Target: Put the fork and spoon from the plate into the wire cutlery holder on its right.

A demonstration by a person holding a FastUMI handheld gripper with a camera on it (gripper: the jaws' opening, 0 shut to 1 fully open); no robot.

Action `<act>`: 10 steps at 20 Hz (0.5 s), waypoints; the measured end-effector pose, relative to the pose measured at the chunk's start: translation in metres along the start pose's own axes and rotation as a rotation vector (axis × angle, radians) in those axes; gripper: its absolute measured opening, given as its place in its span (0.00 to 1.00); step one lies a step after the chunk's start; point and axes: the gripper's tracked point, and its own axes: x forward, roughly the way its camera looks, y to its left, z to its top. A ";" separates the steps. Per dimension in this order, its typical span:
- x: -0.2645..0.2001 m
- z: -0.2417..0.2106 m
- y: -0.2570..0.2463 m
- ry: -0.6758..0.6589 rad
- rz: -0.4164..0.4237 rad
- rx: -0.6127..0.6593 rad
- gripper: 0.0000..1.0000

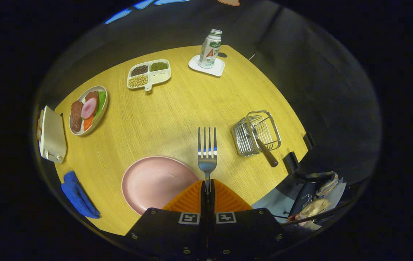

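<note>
The gripper (207, 188) pinches the fork (207, 152) by its handle, tines forward, above the pink plate (148, 181). The wire cutlery holder (257, 132), already holding a utensil, seems the next stop: swing right and lower.

Pink plate (152, 181), silver fork (207, 152), orange ribbed gripper (207, 192), yellow wood-grain table (177, 108), blue cloth (77, 194).

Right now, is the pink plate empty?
Empty: the pink plate is bare; fork sits clamped in the gripper, a handle already in the wire holder.

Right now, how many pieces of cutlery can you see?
2: the fork clamped in the gripper, tines pointing ahead, and a dark-handled utensil standing in the wire cutlery holder, probably the spoon.
</note>
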 end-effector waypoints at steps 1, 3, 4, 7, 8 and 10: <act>0.001 0.004 -0.010 0.005 -0.009 0.004 0.02; 0.002 0.013 -0.027 0.014 -0.020 0.026 0.02; 0.002 0.019 -0.035 0.016 -0.017 0.041 0.02; 0.005 0.033 -0.062 0.024 -0.032 0.076 0.02; 0.007 0.036 -0.071 0.030 -0.039 0.081 0.02; 0.012 0.041 -0.085 0.046 -0.041 0.092 0.02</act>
